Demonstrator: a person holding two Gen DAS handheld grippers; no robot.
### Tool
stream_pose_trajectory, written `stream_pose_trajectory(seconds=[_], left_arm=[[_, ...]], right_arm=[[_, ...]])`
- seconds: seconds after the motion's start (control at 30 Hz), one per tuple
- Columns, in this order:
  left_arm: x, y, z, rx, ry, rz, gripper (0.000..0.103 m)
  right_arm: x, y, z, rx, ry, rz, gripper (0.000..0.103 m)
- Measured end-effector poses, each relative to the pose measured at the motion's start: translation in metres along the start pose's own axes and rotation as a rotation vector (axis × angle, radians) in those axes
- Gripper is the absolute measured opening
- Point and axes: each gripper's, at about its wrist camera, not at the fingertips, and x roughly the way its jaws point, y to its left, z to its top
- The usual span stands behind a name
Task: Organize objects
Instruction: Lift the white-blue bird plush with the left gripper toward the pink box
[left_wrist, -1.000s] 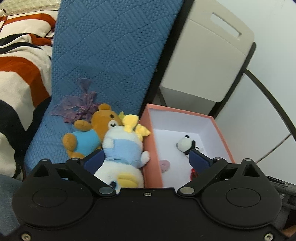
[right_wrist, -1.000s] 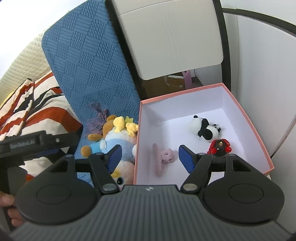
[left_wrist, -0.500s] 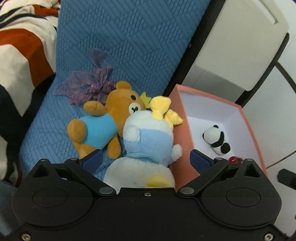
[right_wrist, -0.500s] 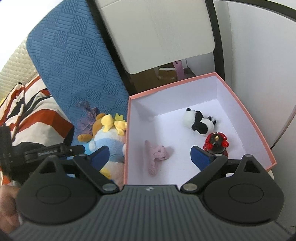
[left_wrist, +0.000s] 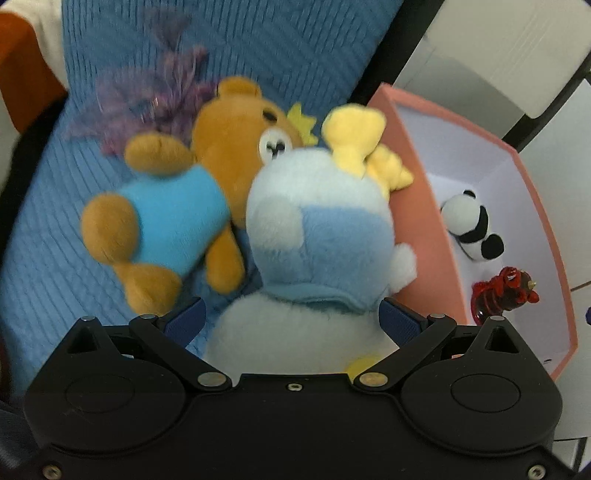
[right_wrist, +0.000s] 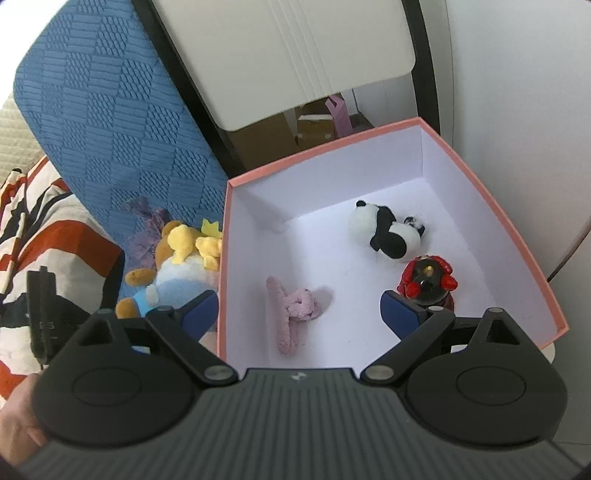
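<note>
While left claw (left_wrist: 291, 319) gapes around blue plush (left_wrist: 321, 236), right claw (right_wrist: 299, 308) wide above pink box (right_wrist: 498, 221)

Bright, even daylight; soft shadows inside the pink box (right_wrist: 480, 155). Left wrist view is motion-blurred, the brown bear (left_wrist: 207, 177) smeared; right view sharp. Fisheye bending at edges

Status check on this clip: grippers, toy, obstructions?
Left gripper open, fingers straddling blue-white plush, not clamped. Right gripper open, empty over pink box. Brown bear leaning against plush.
</note>
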Motion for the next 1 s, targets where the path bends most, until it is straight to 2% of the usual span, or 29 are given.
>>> stream_pose_trajectory(seconds=[0.17, 0.57, 0.8, 1.0], left_arm=[[0.016, 0.005, -0.001, -0.038, 0.032, -0.057, 0.101], [0.038, 0.002, -0.004, -0.064, 0.069, -0.099, 0.103], [0.026, 0.001, -0.008, -0.072, 0.064, -0.094, 0.091], [0.001, 0.005, -0.015, -0.094, 0.046, -0.055, 0.089]], right_arm=[[0.013, -0.001, -0.001, 0.000, 0.032, 0.005, 0.096], [0.027, -0.002, -0.005, 0.010, 0.070, 0.009, 0.096], [0.022, 0.005, -0.007, 0.000, 0.063, 0.013, 0.096], [0.016, 0.015, -0.013, -0.014, 0.067, 0.033, 0.096]])
